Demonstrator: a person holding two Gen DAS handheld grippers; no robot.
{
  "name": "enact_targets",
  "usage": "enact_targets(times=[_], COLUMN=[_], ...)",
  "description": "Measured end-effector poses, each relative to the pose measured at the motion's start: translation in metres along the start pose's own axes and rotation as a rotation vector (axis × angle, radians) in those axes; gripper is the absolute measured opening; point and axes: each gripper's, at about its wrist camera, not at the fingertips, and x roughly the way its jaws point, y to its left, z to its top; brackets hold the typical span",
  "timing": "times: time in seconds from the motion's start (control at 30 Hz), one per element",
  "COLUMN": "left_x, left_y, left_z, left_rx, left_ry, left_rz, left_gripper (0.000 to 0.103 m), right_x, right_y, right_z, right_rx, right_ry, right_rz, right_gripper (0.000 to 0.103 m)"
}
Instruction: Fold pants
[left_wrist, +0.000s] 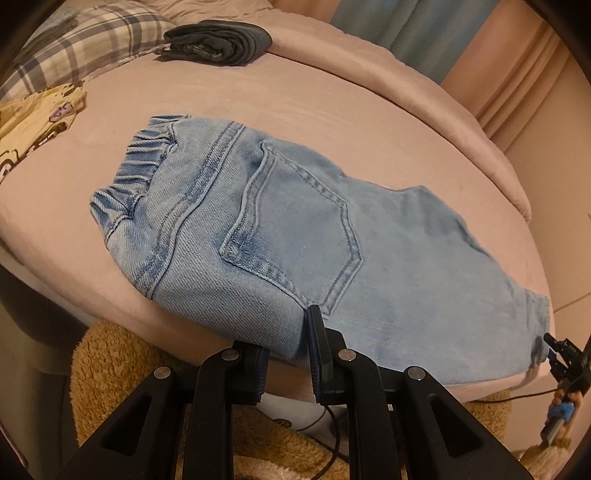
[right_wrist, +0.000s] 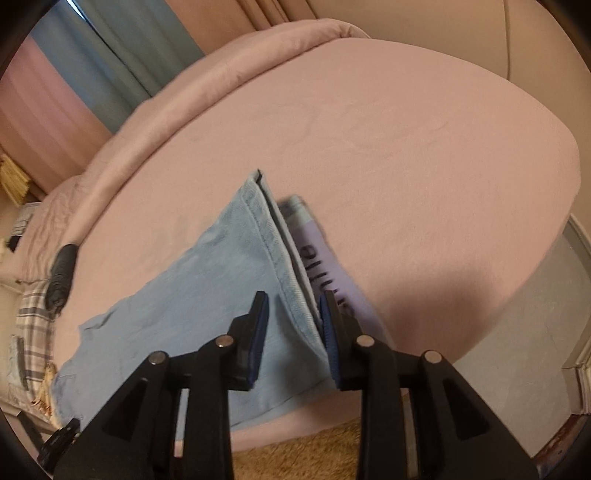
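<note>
Pants (left_wrist: 295, 236) light-blue denim, folded on pink bed (left_wrist: 332, 92), left gripper (left_wrist: 291, 350) and right gripper (right_wrist: 295, 325) both spread apart.

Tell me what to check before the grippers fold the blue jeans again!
1. Jeans lying flat on the pink bed: ok.
2. Left gripper open, fingers around the jeans' near edge: ok.
3. Right gripper open around the leg hem: ok.
4. Either gripper pinching the denim: not ok, both are open.
5. Both hem layers between the right fingers: cannot tell.
6. Folded dark clothing apart from the jeans: ok.
</note>
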Motion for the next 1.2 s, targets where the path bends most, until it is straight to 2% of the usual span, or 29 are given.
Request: enact_targets(times=[0.07,0.13,0.2,0.23,0.27,0.3,0.33,0.37,0.4,0.5,0.63,0.77,0.83,0.93,0.97,1.07,1.17,1.2], left_x=[0.001,0.002,0.002,0.002,0.001,-0.001,-0.003,-0.007,-0.011,-0.019,-0.017,-0.002,0.008,0.009,0.008,-0.001,-0.011,-0.011], left_y=[0.001,0.003,0.003,0.004,0.003,0.004,0.003,0.002,0.000,-0.004,-0.008,-0.005,0.005,0.016,0.019,0.026,0.040,0.044], left_z=[0.001,0.000,0.000,0.000,0.000,0.001,0.001,0.001,0.001,0.003,0.003,0.000,0.000,0.002,0.003,0.008,0.015,0.018], left_rx=[-0.007,-0.011,-0.013,-0.011,-0.008,-0.006,-0.004,0.001,0.009,0.020,0.033,0.044,0.018,-0.040,-0.042,-0.050,-0.091,-0.106], left_ry=[0.004,0.007,0.006,0.005,0.003,0.001,-0.002,-0.012,-0.023,-0.043,-0.032,0.008,0.042,0.055,0.057,0.041,0.006,0.002], left_rz=[-0.009,-0.014,-0.019,-0.019,-0.022,-0.026,-0.034,-0.047,-0.055,-0.082,-0.104,-0.039,-0.027,-0.082,-0.088,-0.069,-0.056,-0.056], left_gripper=[0.014,0.014,0.014,0.014,0.014,0.014,0.014,0.014,0.014,0.014,0.014,0.014,0.014,0.016,0.017,0.029,0.035,0.035], right_x=[-0.002,0.005,0.019,0.024,0.030,0.030,0.026,0.021,0.009,-0.019,-0.033,-0.015,0.004,0.023,0.022,0.019,0.007,0.001], right_y=[0.006,0.012,0.014,0.012,0.014,0.016,0.019,0.018,0.014,0.012,0.021,0.006,0.000,0.002,0.008,0.022,0.028,0.033], right_z=[-0.003,-0.002,-0.002,-0.001,-0.003,-0.003,-0.003,-0.002,0.000,0.005,0.005,0.007,-0.001,-0.008,-0.009,-0.006,-0.010,-0.010], right_rx=[-0.016,-0.067,-0.096,-0.109,-0.134,-0.149,-0.151,-0.119,-0.029,0.020,-0.037,0.016,0.002,-0.050,-0.088,-0.159,-0.160,-0.161], right_ry=[0.004,0.006,0.015,0.024,0.018,-0.004,-0.024,-0.032,-0.065,-0.143,-0.176,-0.127,-0.079,-0.062,-0.069,-0.039,-0.038,-0.044], right_rz=[0.005,-0.047,-0.133,-0.168,-0.204,-0.218,-0.221,-0.212,-0.165,-0.092,-0.133,-0.166,-0.221,-0.303,-0.341,-0.434,-0.400,-0.371], right_gripper=[0.039,0.047,0.048,0.046,0.036,0.014,0.012,0.010,0.009,0.009,0.009,0.009,0.010,0.017,0.021,0.041,0.044,0.049])
